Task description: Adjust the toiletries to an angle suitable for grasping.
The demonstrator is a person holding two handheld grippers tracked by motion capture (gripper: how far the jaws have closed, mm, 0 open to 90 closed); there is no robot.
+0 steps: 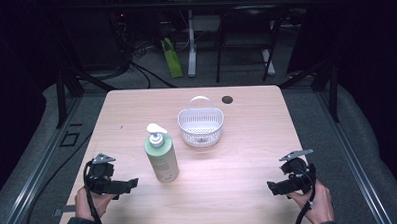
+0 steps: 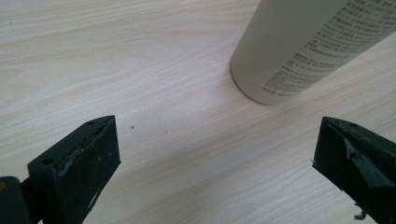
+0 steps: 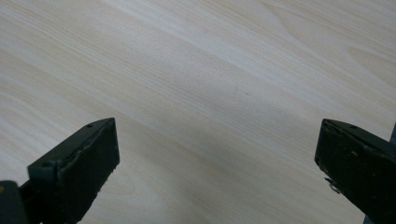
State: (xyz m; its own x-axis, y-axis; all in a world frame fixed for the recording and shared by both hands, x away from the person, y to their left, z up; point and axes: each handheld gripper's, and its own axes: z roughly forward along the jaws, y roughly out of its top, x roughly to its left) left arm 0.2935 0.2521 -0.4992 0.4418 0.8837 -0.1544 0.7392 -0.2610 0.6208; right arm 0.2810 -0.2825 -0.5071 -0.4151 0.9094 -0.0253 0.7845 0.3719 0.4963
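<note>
A pale green pump bottle with a white pump head stands upright on the wooden table, left of centre. Behind it to the right sits a white perforated basket with a handle. My left gripper rests near the front left edge, jaws pointing right toward the bottle's base. In the left gripper view the jaws of my left gripper stand wide apart over bare wood, with the bottle ahead to the right. My right gripper sits at the front right, and its open jaws frame bare table.
A dark round hole marks the table's far side. Beyond the table stand white desk legs, a green object and cables on the floor. A person's hands hold both grippers at the front edge.
</note>
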